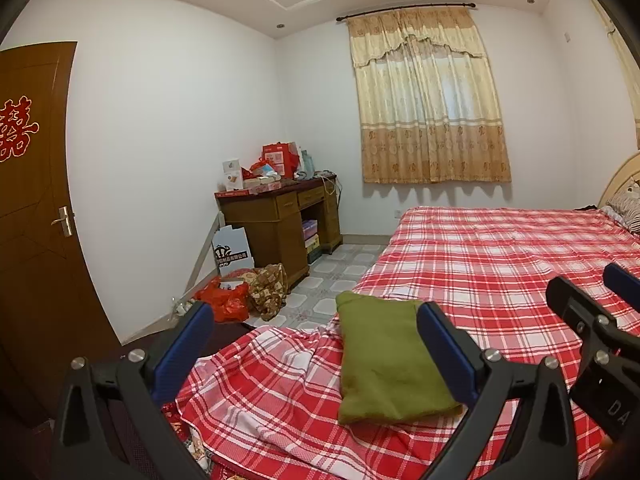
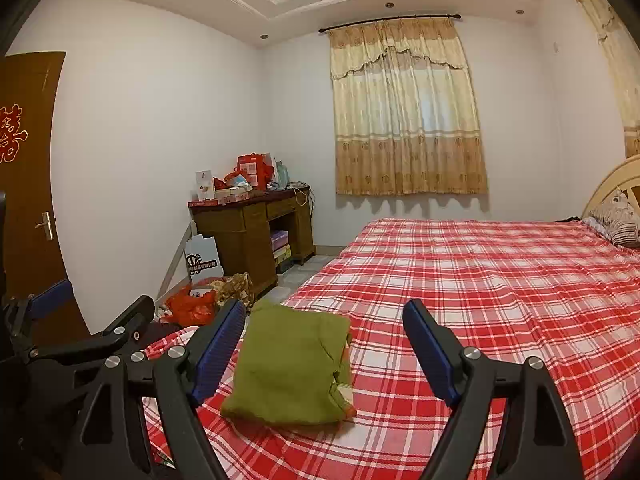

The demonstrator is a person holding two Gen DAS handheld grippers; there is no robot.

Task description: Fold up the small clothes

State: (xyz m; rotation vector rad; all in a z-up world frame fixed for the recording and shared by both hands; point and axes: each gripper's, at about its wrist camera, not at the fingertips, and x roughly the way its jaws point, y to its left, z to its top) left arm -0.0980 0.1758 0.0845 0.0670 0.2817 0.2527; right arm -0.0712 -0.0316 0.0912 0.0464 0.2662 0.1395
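A small green garment [image 1: 384, 360] lies folded into a flat rectangle near the corner of the bed [image 1: 500, 248], on the red and white checked sheet. My left gripper [image 1: 312, 316] hovers over it with blue pads wide apart and nothing between them. In the right wrist view the same green garment [image 2: 292, 368] rests between and below the spread fingers of my right gripper [image 2: 324, 316], which is open and not touching it. The right gripper [image 1: 592, 292] shows at the right edge of the left view, the left gripper [image 2: 96, 304] at the left edge of the right view.
The checked bed [image 2: 500, 280] stretches to the right toward a headboard and pillow [image 2: 616, 220]. A wooden desk [image 2: 256, 232] with boxes stands by the far wall, red bags [image 2: 192, 308] lie on the tiled floor, and a brown door [image 1: 32, 200] is at left.
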